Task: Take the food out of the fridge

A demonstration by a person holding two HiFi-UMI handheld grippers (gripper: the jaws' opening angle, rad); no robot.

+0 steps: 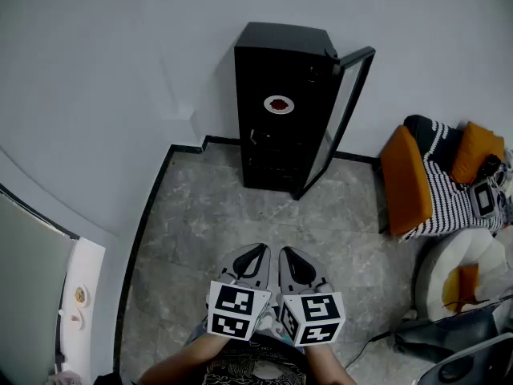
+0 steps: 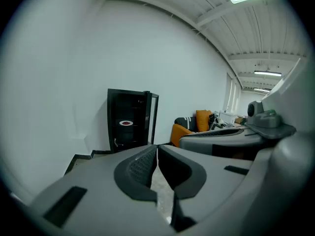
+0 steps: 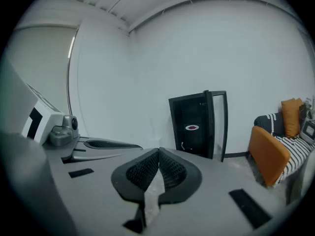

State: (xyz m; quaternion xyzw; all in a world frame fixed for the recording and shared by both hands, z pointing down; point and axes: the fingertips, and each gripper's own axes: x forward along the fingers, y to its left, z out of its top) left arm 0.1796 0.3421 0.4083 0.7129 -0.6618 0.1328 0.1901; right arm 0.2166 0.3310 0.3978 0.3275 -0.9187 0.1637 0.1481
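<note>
Far left: white ledge (image 1: 84, 287), low in the head view, small items on it too small to name

Left gripper (image 1: 256, 253): held low and close to the body, aimed toward the fridge, jaws closed pad to pad, nothing between them

Fridge (image 1: 276, 111): black, upright against the far wall, well apart from both grippers across bare floor (image 1: 240, 215)

Food (image 1: 279, 104): red, on a white plate (image 1: 268, 105), on an upper shelf inside the fridge, in plain sight from all three views, untouched

Right gripper (image 1: 288, 255): just beside the left gripper, same heading, jaws likewise closed and empty

Door (image 1: 346, 111): swung open to the right, clear of the shelf

Chair (image 1: 405, 179): orange, right of the fridge, striped cloth behind it, no part in the task

Step in hand, by judgement: the approach, with nothing taken out yet and the door apparently needing no further work

Next move, by judgement: crossing the floor to the fridge, parting one gripper's jaws ahead of the shelf, coming in level at the plate's rim, closing on it, then drawing straight out without tipping; second gripper free to steady the far edge or hold the door
</note>
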